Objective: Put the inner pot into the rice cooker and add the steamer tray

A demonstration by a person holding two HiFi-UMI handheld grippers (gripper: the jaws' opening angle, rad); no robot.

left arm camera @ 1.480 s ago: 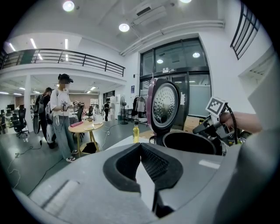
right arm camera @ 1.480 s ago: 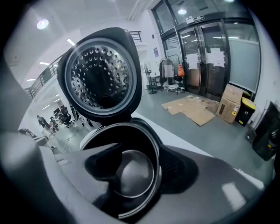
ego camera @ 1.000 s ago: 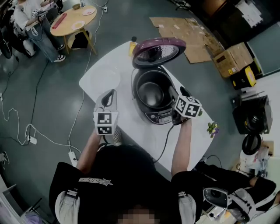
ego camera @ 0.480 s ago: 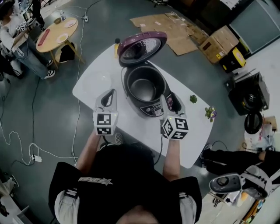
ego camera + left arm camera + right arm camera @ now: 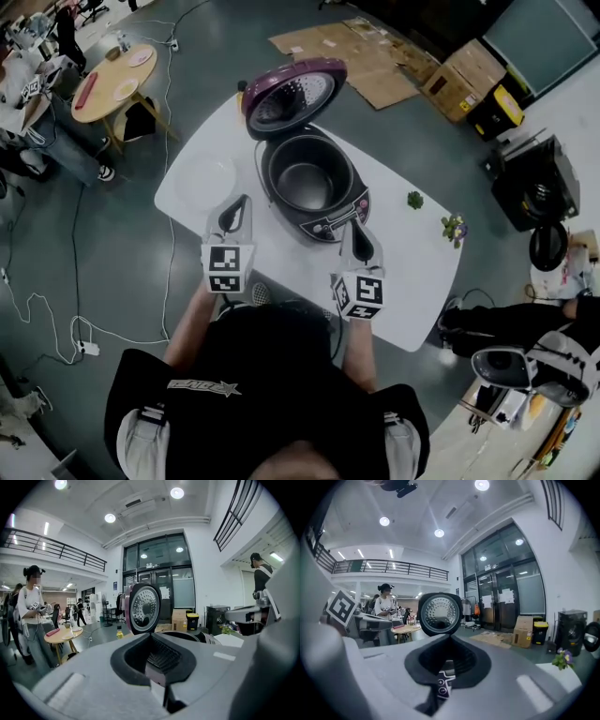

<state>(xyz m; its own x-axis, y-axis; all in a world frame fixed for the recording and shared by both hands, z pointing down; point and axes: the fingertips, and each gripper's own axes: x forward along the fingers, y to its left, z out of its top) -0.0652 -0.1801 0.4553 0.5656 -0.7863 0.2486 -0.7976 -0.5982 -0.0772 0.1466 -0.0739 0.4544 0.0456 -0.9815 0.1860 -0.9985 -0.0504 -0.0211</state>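
Observation:
The black rice cooker (image 5: 323, 217) stands on the white table (image 5: 412, 272) with its purple lid (image 5: 289, 94) raised. The dark inner pot (image 5: 307, 178) sits inside it. A pale round steamer tray (image 5: 204, 178) lies on the table to the cooker's left. My left gripper (image 5: 232, 217) hovers just near of the tray, shut and empty. My right gripper (image 5: 359, 246) is in front of the cooker's control panel; its jaws have just been closing and are shut with nothing between them. The left gripper view looks past the left gripper (image 5: 154, 656) at the lid (image 5: 143, 607). The right gripper view looks past the right gripper (image 5: 449, 663) at the lid (image 5: 438, 612).
A small green plant (image 5: 414, 199) and a flower sprig (image 5: 455, 228) lie on the table's right part. The cooker's cable runs off the near edge. A round wooden table (image 5: 117, 82), cardboard boxes (image 5: 459, 84) and people stand around on the floor.
My right gripper has pulled back from the cooker's right rim to the near side of the control panel, and its jaws have gone from open to shut. The left gripper has shifted slightly.

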